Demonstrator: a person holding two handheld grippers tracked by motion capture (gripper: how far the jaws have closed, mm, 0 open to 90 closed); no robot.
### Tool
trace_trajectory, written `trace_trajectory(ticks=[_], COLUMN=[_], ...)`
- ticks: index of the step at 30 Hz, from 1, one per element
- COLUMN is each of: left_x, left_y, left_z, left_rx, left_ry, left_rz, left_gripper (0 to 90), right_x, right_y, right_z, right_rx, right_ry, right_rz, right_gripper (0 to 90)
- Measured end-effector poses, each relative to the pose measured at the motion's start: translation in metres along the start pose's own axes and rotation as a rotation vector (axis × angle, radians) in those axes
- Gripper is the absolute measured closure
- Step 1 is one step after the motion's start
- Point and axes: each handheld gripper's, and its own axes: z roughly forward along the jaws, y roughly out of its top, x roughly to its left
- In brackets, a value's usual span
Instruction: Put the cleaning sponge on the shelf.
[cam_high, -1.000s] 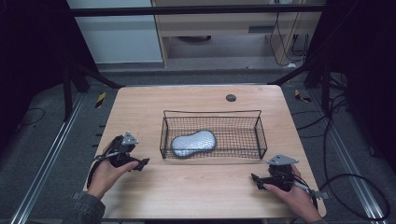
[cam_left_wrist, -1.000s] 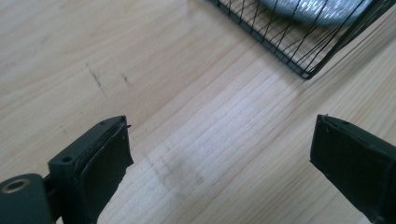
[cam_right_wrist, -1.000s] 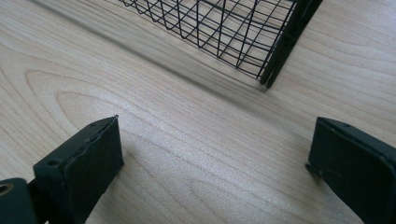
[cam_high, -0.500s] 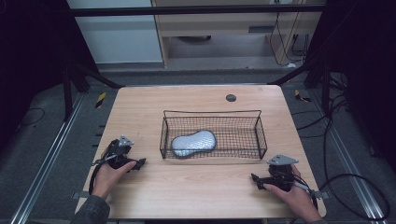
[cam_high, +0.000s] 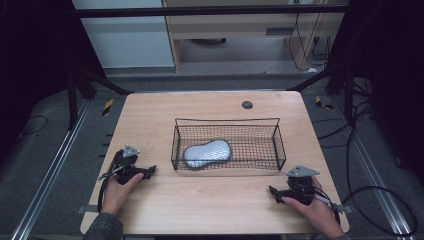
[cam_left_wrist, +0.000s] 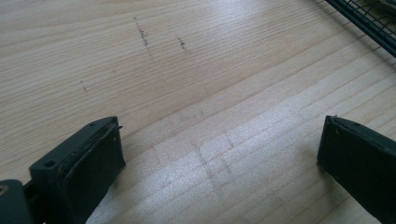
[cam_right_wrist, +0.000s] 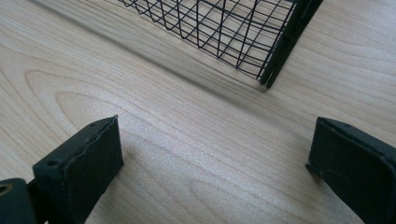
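Both grippers down on the wooden table, nothing held. My left gripper is spread wide, jaws apart over bare wood; from the high view it sits front-left, well apart from the wire basket. My right gripper is spread too, empty, pointed at the basket's near corner, close but not touching. Grey pouch lies flat inside the basket, left half. Its material is hard to make out through the mesh. In my left gripper view the basket is cut off at the top right corner. Small dark disc at the far table edge, too small to identify.
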Motion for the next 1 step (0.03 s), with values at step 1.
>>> trace_trajectory(ticks=[1], left_x=[0.0000], left_y=[0.0000], left_z=[0.0000], left_rx=[0.000], left_ry=[0.000], left_rz=[0.000], left_gripper=[0.0], right_x=[0.0000], right_y=[0.0000], right_z=[0.0000], right_rx=[0.000], right_ry=[0.000], right_rz=[0.000], right_gripper=[2.9])
